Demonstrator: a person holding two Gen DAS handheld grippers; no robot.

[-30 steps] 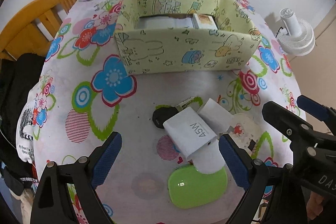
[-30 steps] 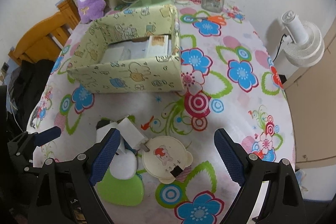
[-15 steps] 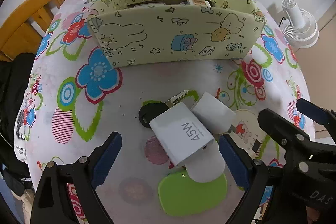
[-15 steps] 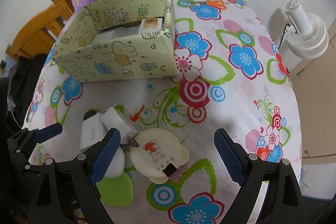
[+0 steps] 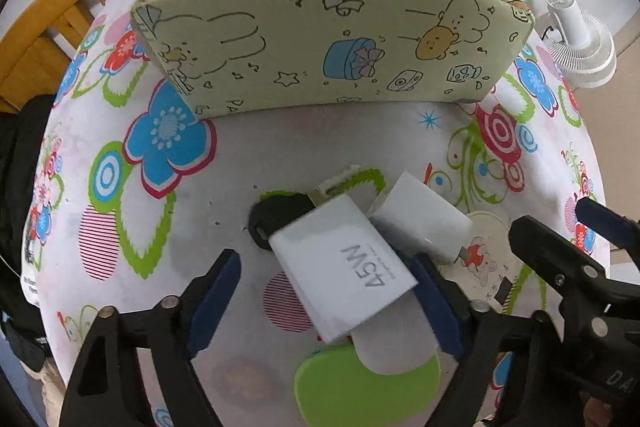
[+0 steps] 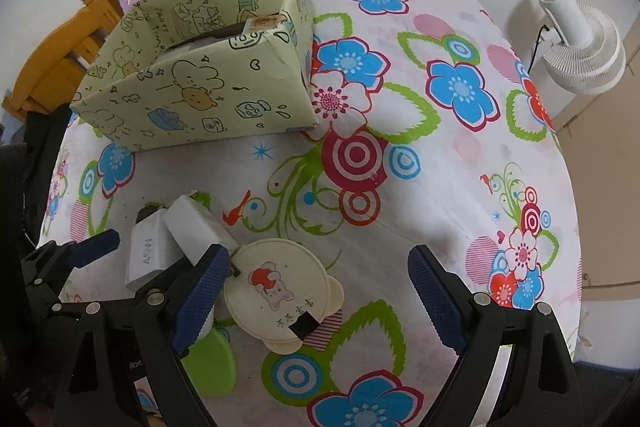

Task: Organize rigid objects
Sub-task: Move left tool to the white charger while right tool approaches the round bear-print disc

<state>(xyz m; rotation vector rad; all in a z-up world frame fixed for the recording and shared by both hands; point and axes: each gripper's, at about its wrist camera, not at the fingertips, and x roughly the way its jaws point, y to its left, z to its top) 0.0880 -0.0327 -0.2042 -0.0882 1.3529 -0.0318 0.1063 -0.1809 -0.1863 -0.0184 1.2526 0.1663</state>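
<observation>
A: Left gripper [image 5: 324, 261], doing what?

B: Closing right now, pointing down at the table [image 5: 240, 163]. Has the white charger [image 5: 344, 267] marked 45W between the jaws. Not squeezing it yet. Right pad just beside its edge, maybe touching, hard to tell. Left pad apart from it.

A: Why grab that 1 first?

B: Sits on top of the pile. Lies tilted over a black thing [image 5: 272, 215] and a white oval piece [image 5: 396, 347], with a second white block [image 5: 420, 223] touching on the right and a green pad [image 5: 360, 387] nearest of all. Best to lift the top 1 first, to keep from dragging the rest.

A: And the right gripper [image 6: 318, 259]?

B: Wide open, holding nothing. Hangs over the round cream case [image 6: 280, 291] with the bear picture, just right of the pile. Has the case between the jaws, closer to the left 1.

A: Why 2 tools at once?

B: Probably to pick up 2 things in 1 go.

A: Going where?

B: Likely into the paper box [image 5: 320, 39] at the far side, open on top, with a few things inside already.
</observation>
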